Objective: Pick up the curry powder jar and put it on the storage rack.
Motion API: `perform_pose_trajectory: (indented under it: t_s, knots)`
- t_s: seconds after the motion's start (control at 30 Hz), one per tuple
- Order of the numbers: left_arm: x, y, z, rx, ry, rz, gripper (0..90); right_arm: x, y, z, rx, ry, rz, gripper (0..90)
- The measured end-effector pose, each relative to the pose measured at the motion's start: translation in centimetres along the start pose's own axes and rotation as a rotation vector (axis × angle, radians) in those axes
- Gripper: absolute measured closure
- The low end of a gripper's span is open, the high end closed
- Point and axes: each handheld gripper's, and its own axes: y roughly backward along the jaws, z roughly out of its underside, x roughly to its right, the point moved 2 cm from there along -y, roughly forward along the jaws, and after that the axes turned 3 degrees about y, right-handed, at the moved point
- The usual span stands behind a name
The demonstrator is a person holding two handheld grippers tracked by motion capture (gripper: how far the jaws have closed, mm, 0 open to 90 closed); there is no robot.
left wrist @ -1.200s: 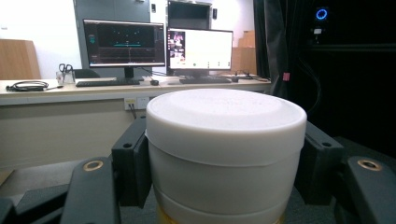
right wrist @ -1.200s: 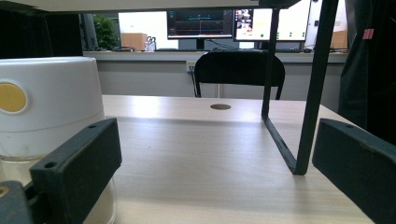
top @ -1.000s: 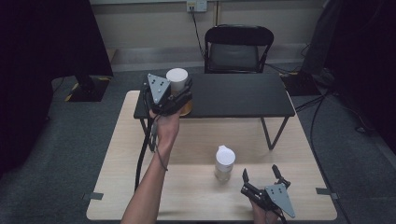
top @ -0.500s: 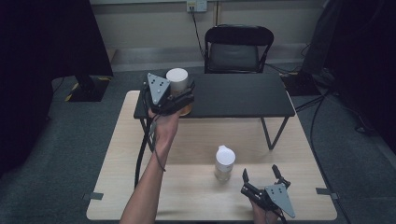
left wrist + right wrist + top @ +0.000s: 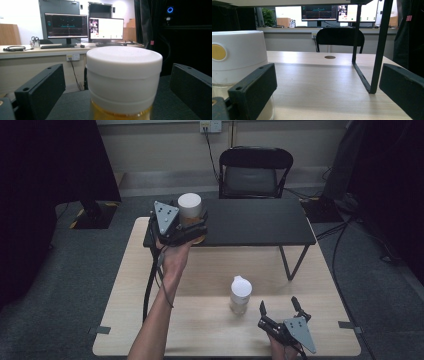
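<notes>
left jaws just let go of the jar

left gripper (image 5: 192,231) has just been opening: jaws were clamped a second ago, now they stand wide on either side of the amber jar (image 5: 123,82), pads clear of it in the left gripper view. jar with its white lid (image 5: 189,205) hasn't shifted between frames; it stands upright on the black raised shelf (image 5: 260,222), at that shelf's left end, upper left of centre in the high view. left hand (image 5: 172,260) sits just below it, barely changed.

right gripper (image 5: 281,312) is where it was, lower right of the high view, jaws wide apart with nothing between them, resting low over the wooden table (image 5: 210,270). white-capped bottle (image 5: 240,295) stands upright on the table just left of that gripper, not touched; in the right gripper view it sits behind the left-hand jaw, outside the gap.

black chair (image 5: 255,172) behind the shelf, top centre. monitors (image 5: 85,25) on a desk far behind.
</notes>
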Motion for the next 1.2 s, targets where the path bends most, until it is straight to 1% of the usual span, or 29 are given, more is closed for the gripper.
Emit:
perform_pose_trajectory:
  t_s: [0.07,0.2,0.4,0.5,0.6,0.67,0.73,0.87,0.97,1.03,1.2]
  knots:
    - [-0.1,0.3,0.2,0.001,0.005,-0.001,0.0,0.0,0.0,0.0,0.000,0.000,0.000,0.0]
    - [-0.3,1.0,0.8,-0.003,0.017,0.015,0.0,0.0,0.0,0.0,0.000,0.000,0.000,0.1]
    - [0.0,2.2,1.8,0.015,0.005,0.009,0.0,0.0,0.0,0.0,0.000,0.000,0.001,0.0]
    - [-0.1,2.8,2.1,0.019,0.008,0.012,0.0,0.0,0.0,0.0,0.000,0.000,0.001,0.0]
    - [-0.1,3.6,2.8,0.045,0.014,0.005,0.0,0.0,0.0,0.0,0.000,0.000,0.001,0.0]
    - [-0.2,4.1,3.0,0.049,0.004,0.002,0.0,0.0,0.0,0.0,0.000,0.000,0.001,0.0]
    - [-0.4,4.6,3.1,0.048,0.009,-0.002,0.0,0.0,0.0,0.0,0.000,0.000,0.001,0.0]
    - [-0.9,5.7,3.6,0.062,0.020,-0.018,0.0,0.0,0.0,0.0,0.000,0.000,0.001,0.0]
    - [-1.2,6.5,4.0,0.074,0.031,-0.018,0.0,0.0,0.0,0.0,0.000,0.000,0.003,0.1]
    - [-1.3,7.1,4.4,0.078,0.027,-0.019,0.2,-0.1,0.0,0.0,0.000,0.000,0.004,0.0]
    - [-1.2,8.3,5.4,0.095,0.020,-0.039,0.0,-0.1,0.0,0.0,0.000,0.000,0.005,0.0]
